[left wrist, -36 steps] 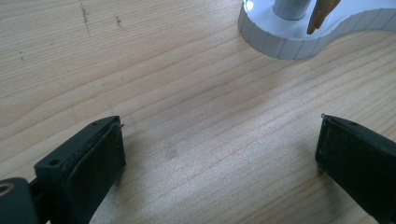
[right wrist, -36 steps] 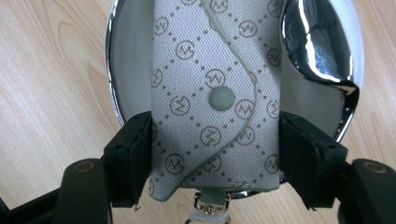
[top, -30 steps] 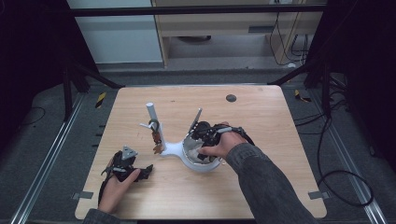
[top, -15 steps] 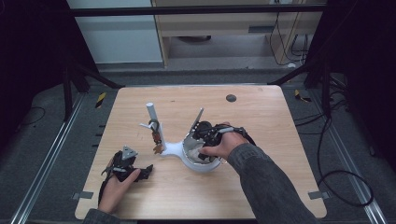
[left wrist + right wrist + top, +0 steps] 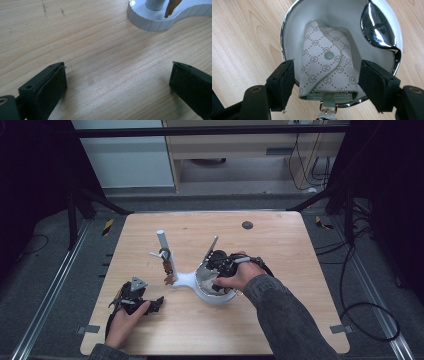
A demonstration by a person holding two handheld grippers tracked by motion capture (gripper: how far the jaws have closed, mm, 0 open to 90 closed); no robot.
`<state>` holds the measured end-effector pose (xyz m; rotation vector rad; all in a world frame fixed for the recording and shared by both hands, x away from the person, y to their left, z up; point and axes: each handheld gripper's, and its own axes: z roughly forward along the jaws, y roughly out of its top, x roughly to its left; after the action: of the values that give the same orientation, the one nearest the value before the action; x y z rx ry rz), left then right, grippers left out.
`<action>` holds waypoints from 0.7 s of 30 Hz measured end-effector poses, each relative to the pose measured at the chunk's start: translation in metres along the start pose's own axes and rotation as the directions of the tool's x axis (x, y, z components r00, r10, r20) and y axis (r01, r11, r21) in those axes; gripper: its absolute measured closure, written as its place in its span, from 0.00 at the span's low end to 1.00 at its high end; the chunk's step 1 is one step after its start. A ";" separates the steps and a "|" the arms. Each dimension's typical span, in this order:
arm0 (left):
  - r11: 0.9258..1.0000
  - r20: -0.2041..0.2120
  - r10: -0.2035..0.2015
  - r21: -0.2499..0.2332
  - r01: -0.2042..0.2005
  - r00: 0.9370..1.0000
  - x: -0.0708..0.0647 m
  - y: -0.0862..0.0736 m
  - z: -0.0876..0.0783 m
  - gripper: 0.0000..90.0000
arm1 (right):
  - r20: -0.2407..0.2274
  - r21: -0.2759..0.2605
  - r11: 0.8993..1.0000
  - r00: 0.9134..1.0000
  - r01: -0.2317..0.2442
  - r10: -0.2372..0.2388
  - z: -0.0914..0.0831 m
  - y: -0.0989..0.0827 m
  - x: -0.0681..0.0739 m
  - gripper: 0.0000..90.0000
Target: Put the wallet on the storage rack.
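Pale wooden desk [image 5: 300, 285]: the right hand-held gripper [image 5: 325, 80] has just been closing, its jaws flanking the patterned pouch [image 5: 327, 67] in the white bowl [image 5: 292, 30], seemingly not yet clamped; the left hand-held gripper [image 5: 117, 82] is held open.

Table [image 5: 280, 245]: pale wood with a fine brown grain. Stand [image 5: 186, 279]: white base and white upright post [image 5: 164, 245]; tan and dark pieces hang on the post. Bowl [image 5: 292, 32]: white interior with a chrome rim and a mirror-bright chrome piece [image 5: 377, 27] on one side. Key pouch [image 5: 327, 67]: beige fabric with a brown dotted diamond grid and a circled letter in each diamond; grey-green snap button and trim. Right gripper [image 5: 325, 85] and left gripper [image 5: 117, 82]: black jaws
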<state>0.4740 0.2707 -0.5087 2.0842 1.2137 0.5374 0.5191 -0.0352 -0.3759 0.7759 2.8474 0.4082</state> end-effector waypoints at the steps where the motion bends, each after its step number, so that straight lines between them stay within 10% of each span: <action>1: 1.000 0.000 0.000 0.000 0.000 1.000 0.000 0.000 0.000 0.00 | 0.001 0.000 1.000 1.000 0.001 -0.001 0.000 0.000 0.000 0.33; 21: 1.000 0.001 0.001 -0.001 -0.001 1.000 0.000 0.000 0.000 0.00 | 0.019 -0.085 0.996 1.000 -0.012 0.013 -0.018 -0.024 0.000 0.34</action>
<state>0.4740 0.2706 -0.5088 2.0840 1.2115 0.5380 0.5036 -0.0587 -0.3664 0.7775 2.7877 0.5172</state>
